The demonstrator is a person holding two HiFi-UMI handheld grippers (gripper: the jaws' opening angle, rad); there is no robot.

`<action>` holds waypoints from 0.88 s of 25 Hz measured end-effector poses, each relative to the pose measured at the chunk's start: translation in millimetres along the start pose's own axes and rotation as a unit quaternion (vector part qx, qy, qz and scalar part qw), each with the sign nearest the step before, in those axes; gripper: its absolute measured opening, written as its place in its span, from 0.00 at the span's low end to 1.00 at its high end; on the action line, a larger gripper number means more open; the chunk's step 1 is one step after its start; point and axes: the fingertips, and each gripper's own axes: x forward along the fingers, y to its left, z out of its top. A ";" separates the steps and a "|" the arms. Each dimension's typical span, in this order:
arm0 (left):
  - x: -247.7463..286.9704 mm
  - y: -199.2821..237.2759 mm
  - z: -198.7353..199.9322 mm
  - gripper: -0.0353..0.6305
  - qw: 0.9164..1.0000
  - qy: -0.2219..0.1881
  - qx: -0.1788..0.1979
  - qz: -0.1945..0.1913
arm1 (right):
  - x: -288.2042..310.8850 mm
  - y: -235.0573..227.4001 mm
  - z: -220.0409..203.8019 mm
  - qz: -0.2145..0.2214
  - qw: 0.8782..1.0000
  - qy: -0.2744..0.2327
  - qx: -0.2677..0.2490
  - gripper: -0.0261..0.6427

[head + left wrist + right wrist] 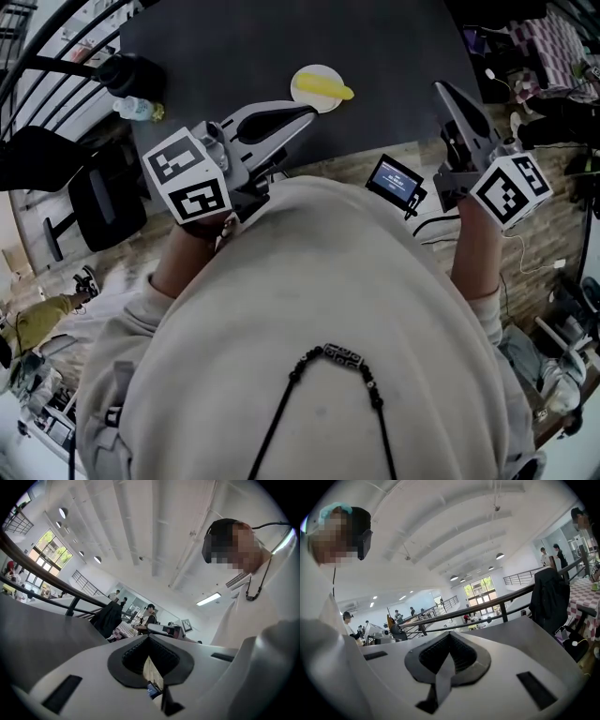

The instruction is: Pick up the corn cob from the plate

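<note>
Beside the sweatshirt (319, 328), left gripper (307, 113) and right gripper (440, 88) point forward, both jaws together.

- plate (307, 75): small, round, pale; sits flat on the dark tabletop (234, 47), toward its near edge.
- corn cob (324, 89): yellow, elongated; lies flat, crosswise on the plate; right tip seems to overhang the rim.

One corn cob (323, 89), one plate (312, 74), one dark table (281, 37), one small screen (396, 178), two grippers, left gripper (306, 113) and right gripper (441, 88)
</note>
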 end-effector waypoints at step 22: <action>-59.4 56.8 38.6 0.05 0.997 -0.047 -0.021 0.053 | 111.2 24.0 11.5 0.040 0.996 0.071 -0.034 0.06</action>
